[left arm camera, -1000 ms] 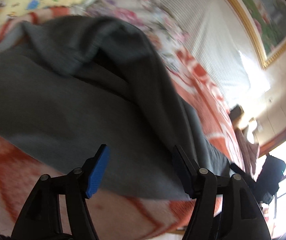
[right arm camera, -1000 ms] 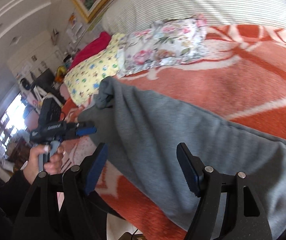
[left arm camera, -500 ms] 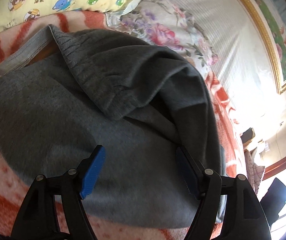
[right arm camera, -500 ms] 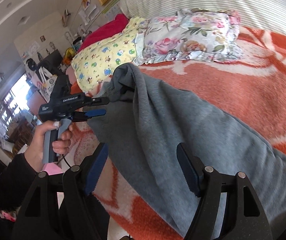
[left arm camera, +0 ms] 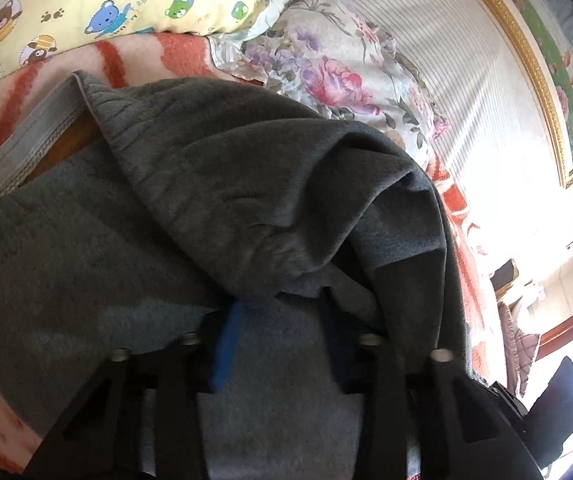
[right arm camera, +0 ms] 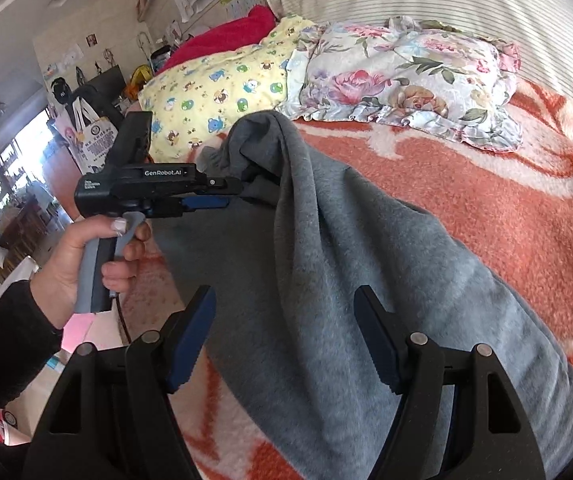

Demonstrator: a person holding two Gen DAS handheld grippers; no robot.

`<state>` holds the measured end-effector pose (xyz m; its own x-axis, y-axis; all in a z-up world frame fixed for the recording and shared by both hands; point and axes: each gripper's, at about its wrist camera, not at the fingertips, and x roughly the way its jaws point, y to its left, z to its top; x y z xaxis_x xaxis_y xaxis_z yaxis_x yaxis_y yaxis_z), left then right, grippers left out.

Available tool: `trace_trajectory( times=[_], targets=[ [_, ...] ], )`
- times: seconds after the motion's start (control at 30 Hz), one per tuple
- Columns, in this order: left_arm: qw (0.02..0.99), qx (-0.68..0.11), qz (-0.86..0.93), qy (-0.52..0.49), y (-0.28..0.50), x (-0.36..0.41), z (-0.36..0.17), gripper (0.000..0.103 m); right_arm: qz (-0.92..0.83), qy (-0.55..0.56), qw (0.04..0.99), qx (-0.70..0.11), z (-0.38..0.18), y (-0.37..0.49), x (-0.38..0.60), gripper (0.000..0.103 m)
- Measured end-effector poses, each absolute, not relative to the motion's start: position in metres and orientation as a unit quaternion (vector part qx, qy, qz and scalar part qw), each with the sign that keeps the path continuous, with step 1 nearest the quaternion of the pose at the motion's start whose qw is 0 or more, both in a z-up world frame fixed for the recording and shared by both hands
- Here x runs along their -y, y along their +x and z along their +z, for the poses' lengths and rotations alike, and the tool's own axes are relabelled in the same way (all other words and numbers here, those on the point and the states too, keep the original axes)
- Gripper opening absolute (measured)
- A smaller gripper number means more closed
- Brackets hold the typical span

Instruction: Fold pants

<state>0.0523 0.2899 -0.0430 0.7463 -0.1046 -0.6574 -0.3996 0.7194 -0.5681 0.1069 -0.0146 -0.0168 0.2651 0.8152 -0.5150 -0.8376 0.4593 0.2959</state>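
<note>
Two grippers work over grey pants (right arm camera: 326, 280) that lie across an orange-and-white blanket (right arm camera: 506, 208) on a bed. Far left in the right wrist view, a person's left hand (right arm camera: 86, 256), in a dark sleeve (right arm camera: 2, 344), wraps the grey handle of the left gripper (right arm camera: 222, 196) and holds it about level, aimed rightward into a raised fold of the pants. Its jaws are closing with bunched grey cloth between them; in the left wrist view the blue pads (left arm camera: 226, 344) are partly buried under the fold, and whether they already pinch it cannot be told. Further right, the right gripper (right arm camera: 286, 332) hangs above the pants leg with its jaws spread wide, gripping nothing. Beyond lie a yellow cartoon pillow (right arm camera: 222, 92) and a floral pillow (right arm camera: 406, 80).
</note>
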Motion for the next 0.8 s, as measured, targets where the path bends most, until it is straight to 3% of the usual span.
trace_trajectory(
  times=[0.07, 0.23, 0.37, 0.4, 0.5, 0.8],
  targets=[
    [0.864, -0.339, 0.083, -0.363, 0.051, -0.293, -0.042, 0.015, 0.504, -0.038, 0.805, -0.311, -0.020, 0.108, 0.005, 0.072],
    [0.873, -0.316, 0.076, -0.363, 0.045, -0.298, -0.032, 0.011, 0.479, -0.042, 0.817, -0.319, -0.029, 0.120, -0.011, 0.069],
    [0.881, -0.301, 0.073, -0.356, 0.047, -0.302, -0.021, 0.011, 0.462, -0.049, 0.821, -0.332, -0.034, 0.126, -0.018, 0.043],
    [0.884, -0.297, 0.073, -0.355, 0.048, -0.302, -0.018, 0.010, 0.459, -0.052, 0.822, -0.334, -0.035, 0.127, -0.018, 0.029],
    [0.893, -0.274, 0.071, -0.348, 0.044, -0.302, -0.007, 0.009, 0.456, -0.050, 0.824, -0.334, -0.033, 0.126, -0.014, 0.006],
    [0.911, -0.207, 0.068, -0.350, 0.007, -0.314, 0.038, 0.001, 0.486, -0.012, 0.818, -0.309, -0.006, 0.113, 0.004, 0.004]
  ],
)
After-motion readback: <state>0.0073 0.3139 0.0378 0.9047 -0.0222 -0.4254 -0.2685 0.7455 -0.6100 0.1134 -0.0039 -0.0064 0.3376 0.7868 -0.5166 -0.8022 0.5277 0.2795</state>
